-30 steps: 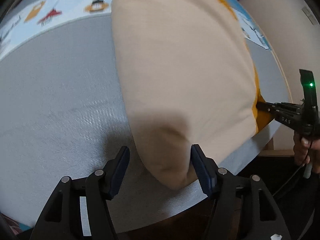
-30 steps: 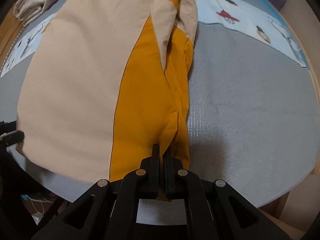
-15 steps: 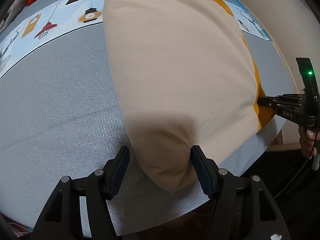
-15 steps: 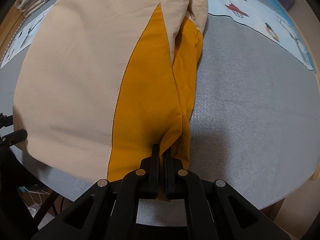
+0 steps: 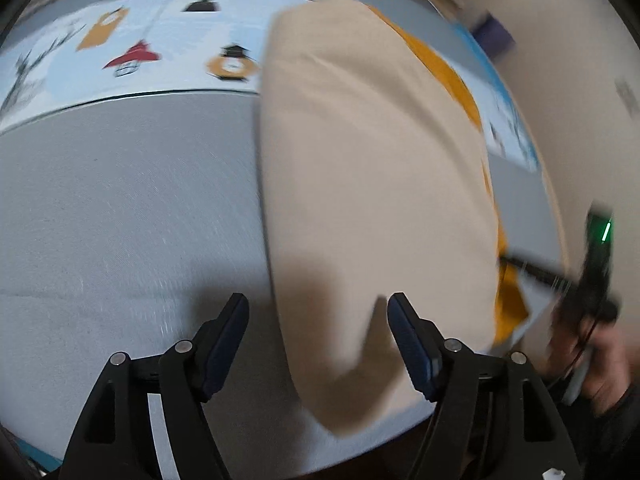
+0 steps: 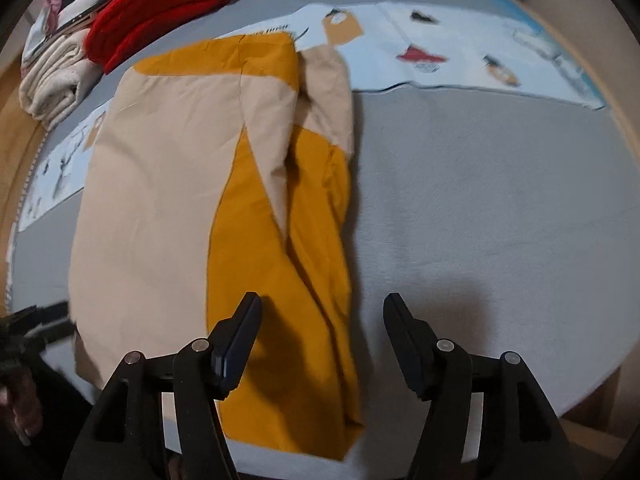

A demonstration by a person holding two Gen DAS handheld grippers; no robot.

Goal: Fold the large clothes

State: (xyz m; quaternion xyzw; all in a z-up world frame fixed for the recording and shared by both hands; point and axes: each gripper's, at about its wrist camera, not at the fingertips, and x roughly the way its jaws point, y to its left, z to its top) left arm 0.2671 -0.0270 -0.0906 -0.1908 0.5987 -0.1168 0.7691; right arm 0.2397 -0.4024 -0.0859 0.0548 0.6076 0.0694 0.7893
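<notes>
Now both grippers hover above a beige and mustard garment (image 6: 168, 208) lying lengthwise on the grey table (image 6: 500, 208), its near hem at the table's front edge. On your left, the left gripper (image 5: 318, 340) has its jaws apart and opening; the beige corner of the hem lies under the gap between them, but the pads press on nothing. Moving right, the mustard side panel runs along the garment's right edge, bunched into long ridges. Above its near end the right gripper (image 6: 322, 340) is also opening, the pads clear of the cloth, so the hem is released on both sides. Folded laundry, red (image 6: 160, 4) and cream (image 6: 52, 80), sits at the far left corner. To do this step well, lift both grippers straight away so no pad drags the hem, then smooth the ridged mustard edge before taking hold for the next fold; creases left there will probably thicken the bundle
</notes>
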